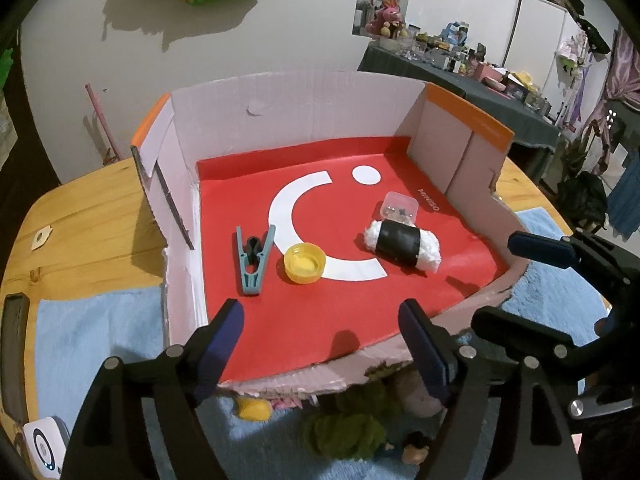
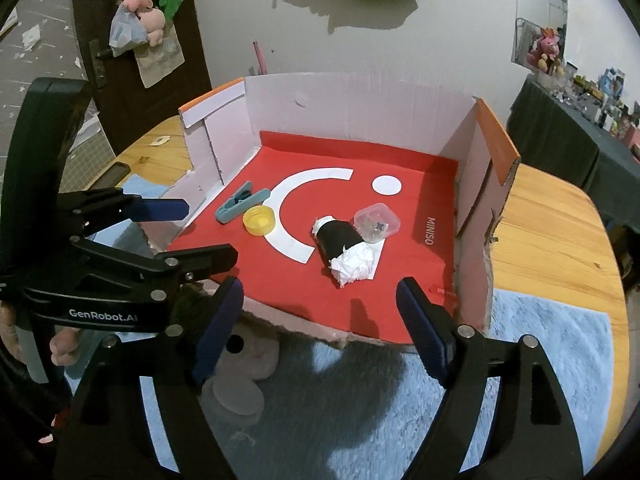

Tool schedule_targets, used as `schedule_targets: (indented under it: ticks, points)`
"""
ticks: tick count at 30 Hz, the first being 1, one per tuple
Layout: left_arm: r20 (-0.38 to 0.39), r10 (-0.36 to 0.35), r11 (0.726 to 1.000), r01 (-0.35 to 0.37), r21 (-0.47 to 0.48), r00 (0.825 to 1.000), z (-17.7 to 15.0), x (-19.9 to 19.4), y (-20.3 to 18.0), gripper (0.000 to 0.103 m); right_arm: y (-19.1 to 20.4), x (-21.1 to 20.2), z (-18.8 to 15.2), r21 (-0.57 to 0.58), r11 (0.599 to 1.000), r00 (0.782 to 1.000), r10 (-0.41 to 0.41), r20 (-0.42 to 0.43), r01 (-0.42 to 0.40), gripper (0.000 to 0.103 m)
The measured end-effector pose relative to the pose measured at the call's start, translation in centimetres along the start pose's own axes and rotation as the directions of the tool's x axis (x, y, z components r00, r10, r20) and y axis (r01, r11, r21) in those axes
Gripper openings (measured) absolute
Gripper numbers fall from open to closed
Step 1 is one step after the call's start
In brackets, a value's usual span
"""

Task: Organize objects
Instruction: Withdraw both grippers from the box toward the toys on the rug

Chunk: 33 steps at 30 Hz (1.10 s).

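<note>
A cardboard box (image 1: 280, 108) with a red floor and a low front wall holds a teal clothespin (image 1: 250, 262), a yellow bottle cap (image 1: 305, 263), a black roll stuffed with white paper (image 1: 402, 245) and a small clear case (image 1: 400, 208). My left gripper (image 1: 320, 312) hovers open over the box's front edge, nothing between its blue pads. My right gripper (image 2: 320, 288) is likewise open and empty at the front edge, nearest the roll (image 2: 344, 246). Each gripper appears in the other's view: right gripper (image 1: 516, 280), left gripper (image 2: 204, 232).
The box sits on a wooden table (image 2: 552, 232) over a blue towel (image 2: 552, 344). Below the grippers on the towel lie a yellow object (image 1: 252, 408), a green fuzzy object (image 1: 352, 424), a small figure (image 1: 416, 446), a pink plush (image 2: 248, 348) and a translucent disc (image 2: 234, 396).
</note>
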<state>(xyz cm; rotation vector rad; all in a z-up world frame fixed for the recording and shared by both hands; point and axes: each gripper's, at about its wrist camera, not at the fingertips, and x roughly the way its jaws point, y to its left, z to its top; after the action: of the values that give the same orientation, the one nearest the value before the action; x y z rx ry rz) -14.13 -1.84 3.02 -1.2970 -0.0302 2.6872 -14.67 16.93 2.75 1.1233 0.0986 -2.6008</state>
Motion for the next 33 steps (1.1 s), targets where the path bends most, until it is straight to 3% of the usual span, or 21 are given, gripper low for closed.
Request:
schedule_targets:
  ticks: [9, 15, 17, 33]
  points:
    - [0.024, 0.011, 1.0, -0.011, -0.004, 1.0, -0.8, -1.1, 0.0, 0.095, 0.4, -0.7, -0.6, -0.002, 1.0, 1.0, 0.006, 0.012, -0.006, 0.086]
    - [0.036, 0.011, 1.0, -0.011, -0.004, 0.999, -1.2, -1.7, 0.0, 0.097, 0.5, -1.2, -0.9, 0.002, 1.0, 1.0, 0.005, 0.016, -0.005, 0.087]
    - [0.036, 0.013, 1.0, -0.013, -0.005, 0.999, -1.3, -1.7, 0.0, 0.098, 0.6, -1.4, -1.0, 0.001, 1.0, 1.0, 0.004, 0.019, -0.004, 0.094]
    - [0.041, 0.013, 1.0, -0.012, -0.02, 0.999, -2.8, -3.0, 0.3, 0.103, 1.3, -2.4, -1.8, -0.007, 1.0, 1.0, -0.001, 0.031, 0.001, 0.098]
